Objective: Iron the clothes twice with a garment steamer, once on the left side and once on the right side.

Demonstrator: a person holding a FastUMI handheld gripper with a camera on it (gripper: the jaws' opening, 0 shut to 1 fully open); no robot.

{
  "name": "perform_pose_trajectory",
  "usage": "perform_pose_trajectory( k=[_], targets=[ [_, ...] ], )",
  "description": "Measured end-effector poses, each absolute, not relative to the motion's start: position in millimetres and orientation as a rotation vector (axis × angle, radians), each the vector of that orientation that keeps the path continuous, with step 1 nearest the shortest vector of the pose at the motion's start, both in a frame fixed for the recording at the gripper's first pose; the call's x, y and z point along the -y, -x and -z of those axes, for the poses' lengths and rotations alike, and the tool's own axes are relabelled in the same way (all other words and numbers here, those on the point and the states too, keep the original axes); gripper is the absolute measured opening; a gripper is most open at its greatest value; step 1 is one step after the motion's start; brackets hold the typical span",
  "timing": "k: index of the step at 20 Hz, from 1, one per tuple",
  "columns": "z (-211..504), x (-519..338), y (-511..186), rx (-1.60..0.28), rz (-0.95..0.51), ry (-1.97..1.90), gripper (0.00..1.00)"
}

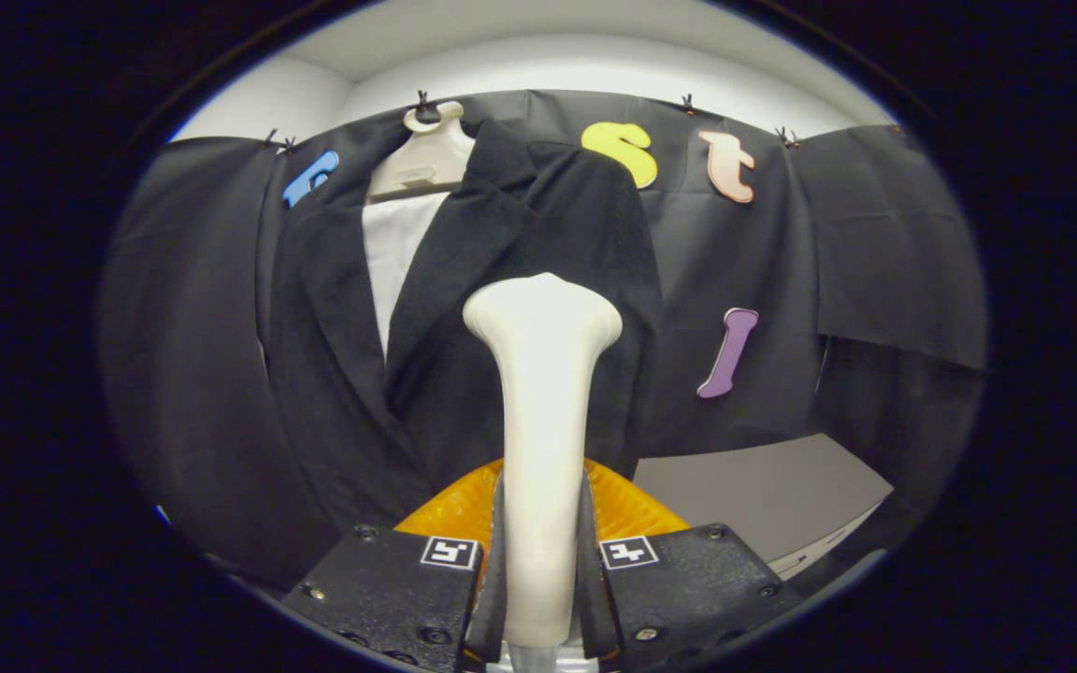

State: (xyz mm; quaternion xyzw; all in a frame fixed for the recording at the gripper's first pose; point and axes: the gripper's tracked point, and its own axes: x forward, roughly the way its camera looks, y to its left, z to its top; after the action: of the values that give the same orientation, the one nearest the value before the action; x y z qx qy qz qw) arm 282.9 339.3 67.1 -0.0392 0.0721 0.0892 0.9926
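A cream garment steamer stands upright between my fingers, its flared head up against the right front panel of a black suit jacket. My gripper is shut on the steamer's slim handle, one finger pressing each side. The jacket hangs on a cream hanger clipped to the booth wall, with a white shirt front showing between its lapels. The steamer head hides part of the right panel at about mid-chest height.
An orange translucent part sits just behind my fingers, low at the steamer's base. A grey tabletop lies to the right below the jacket. Black cloth drapes the wall on both sides.
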Motion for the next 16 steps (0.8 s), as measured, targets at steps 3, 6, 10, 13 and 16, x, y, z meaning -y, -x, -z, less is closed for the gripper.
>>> perform_pose_trajectory(
  k=[3, 6, 10, 13, 16],
  targets=[
    [-49, -333, -281, -0.162, -0.154, 0.084, 0.34],
    [-27, -324, -278, -0.185, -0.127, 0.087, 0.34],
    [-3, -321, -274, -0.219, -0.12, 0.083, 0.34],
    [14, -322, -270, -0.237, -0.119, 0.08, 0.34],
    [30, -326, -265, -0.26, -0.117, 0.075, 0.34]
  ],
)
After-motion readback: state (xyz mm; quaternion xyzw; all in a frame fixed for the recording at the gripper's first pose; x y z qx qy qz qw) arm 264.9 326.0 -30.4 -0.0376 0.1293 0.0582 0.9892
